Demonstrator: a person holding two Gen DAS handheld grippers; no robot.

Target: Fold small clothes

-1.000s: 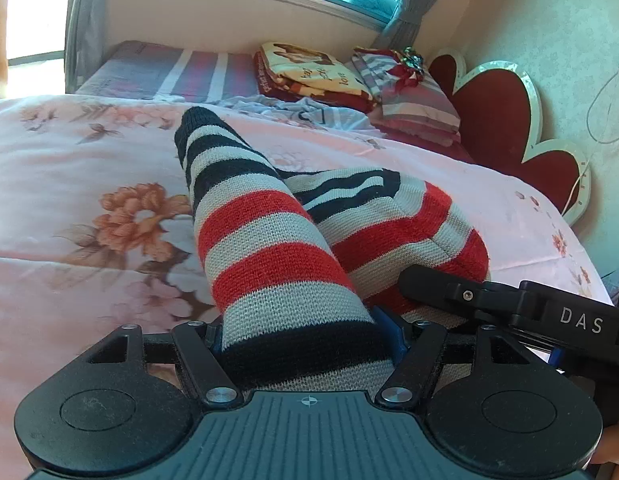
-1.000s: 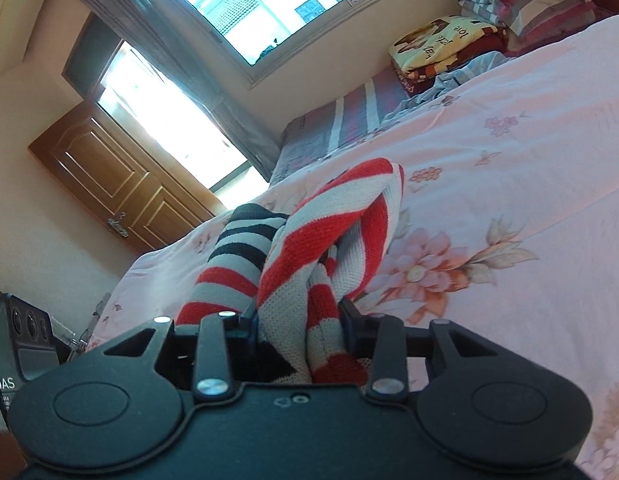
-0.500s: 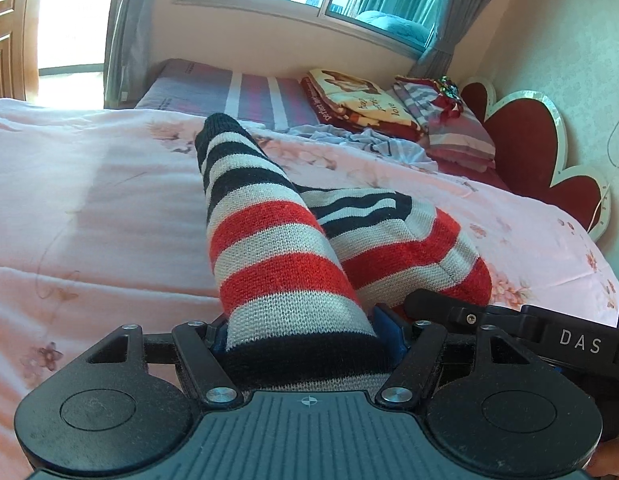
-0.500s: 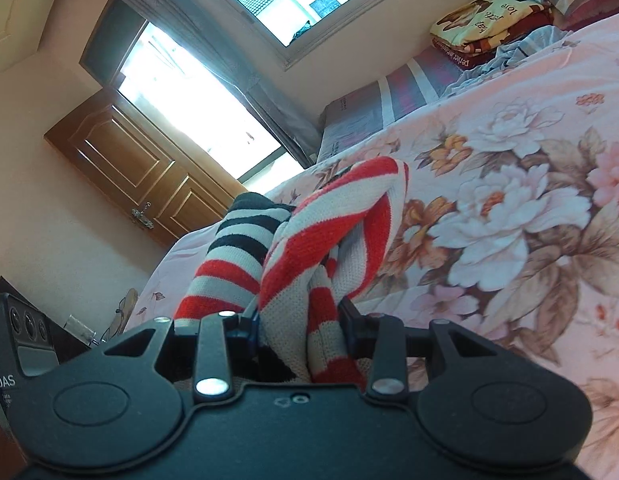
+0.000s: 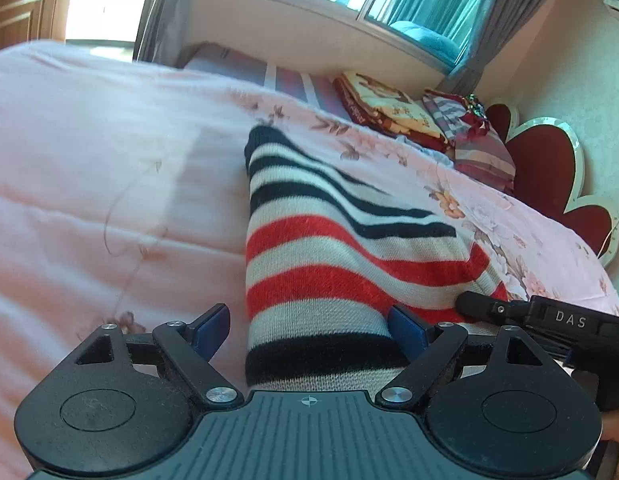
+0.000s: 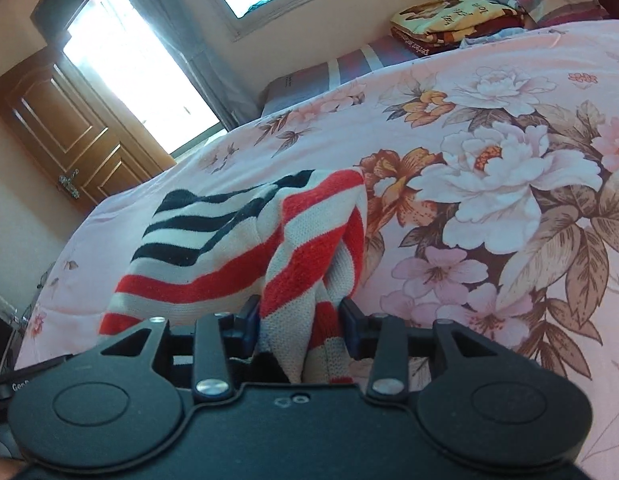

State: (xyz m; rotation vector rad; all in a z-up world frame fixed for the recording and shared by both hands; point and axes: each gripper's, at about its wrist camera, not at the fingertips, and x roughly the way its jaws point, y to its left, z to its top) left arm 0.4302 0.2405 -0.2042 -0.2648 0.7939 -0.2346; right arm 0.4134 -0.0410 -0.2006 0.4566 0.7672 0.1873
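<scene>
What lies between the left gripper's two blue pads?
The striped knit: it sits between the left gripper's pads, whose jaws have just been opening, with bare gap at the left pad. Left wrist view.

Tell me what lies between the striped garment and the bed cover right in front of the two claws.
Nothing visible. The striped garment already rests on the bare pink bed cover; the folded blankets sit far off by the window.

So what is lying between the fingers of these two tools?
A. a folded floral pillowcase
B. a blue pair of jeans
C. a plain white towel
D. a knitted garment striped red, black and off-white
D: a striped knitted garment runs from the left tool to the right tool, lying over the pink floral bedspread.
</scene>
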